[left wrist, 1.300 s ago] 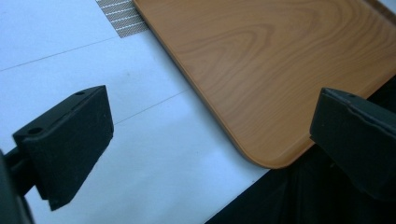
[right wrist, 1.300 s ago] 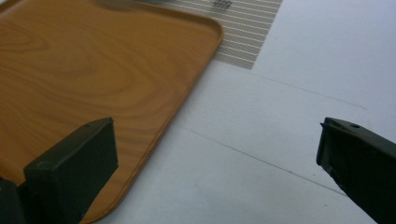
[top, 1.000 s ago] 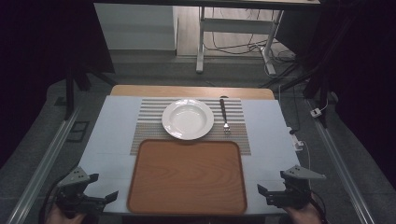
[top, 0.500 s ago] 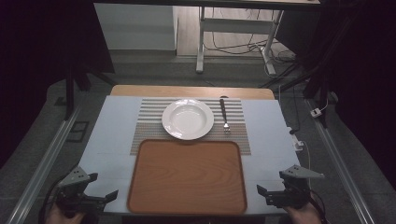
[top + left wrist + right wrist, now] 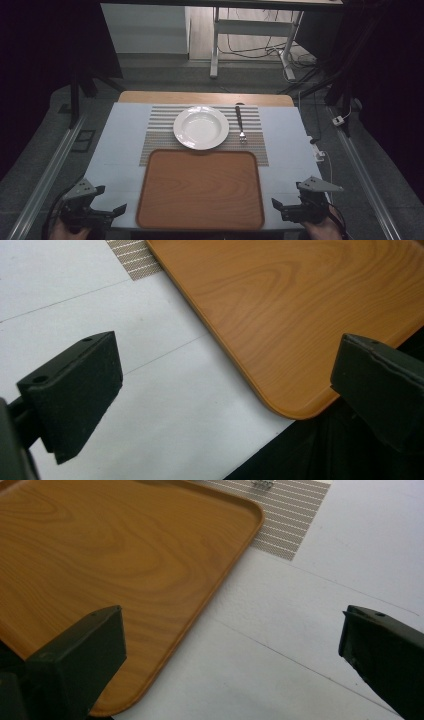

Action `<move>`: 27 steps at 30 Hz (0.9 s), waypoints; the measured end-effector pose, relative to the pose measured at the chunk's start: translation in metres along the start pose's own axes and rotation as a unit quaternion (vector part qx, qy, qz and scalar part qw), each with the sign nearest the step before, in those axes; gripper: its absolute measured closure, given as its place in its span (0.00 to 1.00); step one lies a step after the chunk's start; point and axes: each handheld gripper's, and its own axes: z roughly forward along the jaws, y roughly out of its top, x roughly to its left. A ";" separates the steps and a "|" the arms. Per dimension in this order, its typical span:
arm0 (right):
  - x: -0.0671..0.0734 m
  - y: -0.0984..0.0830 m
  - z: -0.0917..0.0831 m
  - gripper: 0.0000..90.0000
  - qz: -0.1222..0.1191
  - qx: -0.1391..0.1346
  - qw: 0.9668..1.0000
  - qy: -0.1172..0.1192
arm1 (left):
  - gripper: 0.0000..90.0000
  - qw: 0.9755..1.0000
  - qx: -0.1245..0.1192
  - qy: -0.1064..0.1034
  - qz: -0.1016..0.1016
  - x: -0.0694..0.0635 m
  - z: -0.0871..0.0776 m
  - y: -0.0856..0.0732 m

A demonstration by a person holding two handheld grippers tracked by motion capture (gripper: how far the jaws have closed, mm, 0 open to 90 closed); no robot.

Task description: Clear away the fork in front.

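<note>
Wooden tray (image 5: 200,189) lies empty at the desk's (image 5: 120,145) near edge, overlapping a striped placemat (image 5: 155,140). On the mat toward the far edge sit a white plate (image 5: 201,128) and, just beside it, a fork (image 5: 240,123). Left claw (image 5: 107,212) and right claw (image 5: 282,207) hover at the near corners, jaws spread wide, holding nothing.

The tray (image 5: 200,189) was orange-brown with a swirling wood grain, plainest in the gripper views. At its 12 o'clock lay a placemat (image 5: 160,131) in fine grey and white stripes, carrying a plain white soup plate (image 5: 201,128) and, at the plate's 3 o'clock, a fork (image 5: 240,123) with a dark handle and silvery tines. The bench (image 5: 117,145) wore a pale bluish-white cover, with bare light wood along its far edge. Both tongs were matte black.
</note>
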 end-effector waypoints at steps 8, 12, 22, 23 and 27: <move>0.003 0.001 0.005 0.00 -0.009 -0.001 1.000 0.013 | 0.01 1.000 0.000 0.000 0.004 -0.001 0.000 0.000; 0.004 0.004 0.006 0.00 -0.012 -0.003 1.000 0.020 | 0.01 1.000 0.001 0.001 0.005 -0.001 0.000 0.000; 0.004 0.013 0.018 0.00 -0.006 -0.009 0.999 0.049 | 0.01 1.000 0.001 0.001 0.004 -0.001 0.000 0.000; 0.004 0.014 0.019 0.00 -0.005 -0.008 0.999 0.050 | 0.01 1.000 0.001 0.001 0.004 -0.001 0.000 0.000; 0.004 0.016 0.023 0.00 -0.004 -0.014 0.998 0.057 | 0.01 1.000 0.001 0.001 0.002 -0.001 0.000 0.000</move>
